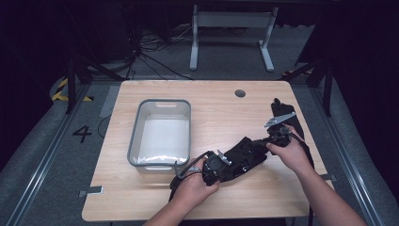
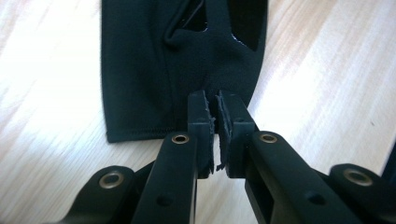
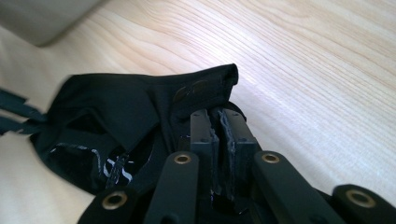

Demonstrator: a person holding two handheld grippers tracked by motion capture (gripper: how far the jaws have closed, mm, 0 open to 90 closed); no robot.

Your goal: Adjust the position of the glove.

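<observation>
Two grippers, yours: left gripper [image 2: 215,105] and right gripper [image 3: 219,119] each clamp one black stretchy fabric garment [image 1: 244,155], apparently shorts, on the pale wooden table [image 1: 216,108].

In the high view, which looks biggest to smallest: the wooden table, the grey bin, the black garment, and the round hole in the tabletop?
1. Wooden table
2. Grey bin
3. Black garment, partly hidden by hands
4. Round hole
</observation>
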